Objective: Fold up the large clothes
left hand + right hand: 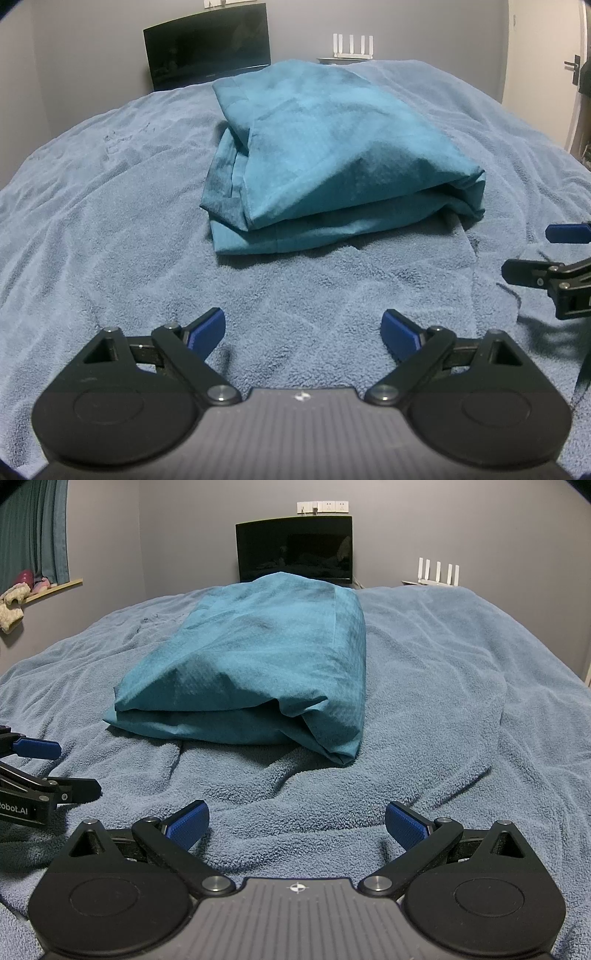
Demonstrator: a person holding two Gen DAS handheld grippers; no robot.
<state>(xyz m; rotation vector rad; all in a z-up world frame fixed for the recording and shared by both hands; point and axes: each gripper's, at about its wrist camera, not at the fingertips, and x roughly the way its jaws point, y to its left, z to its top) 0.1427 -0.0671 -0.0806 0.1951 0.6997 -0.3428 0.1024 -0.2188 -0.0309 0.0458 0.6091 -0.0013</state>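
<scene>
Left tool (303, 334) and right tool (297, 823): both spread wide, holding nothing, side by side low over the blue fleece blanket (110, 229). Ahead of both, apart from the fingertips: teal garment (258, 664), already a thick stacked bundle, slightly puffy, near edge open. Probably finished; at most a flattening press needed.

Home bedroom: blanket-covered bed (443, 701), curtain (37, 531), monitor (295, 550).

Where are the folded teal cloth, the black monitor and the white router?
folded teal cloth (332, 147), left wrist view, on its top layer.
black monitor (295, 550), right wrist view, middle of its screen.
white router (437, 572), right wrist view, on its antennas.
</scene>
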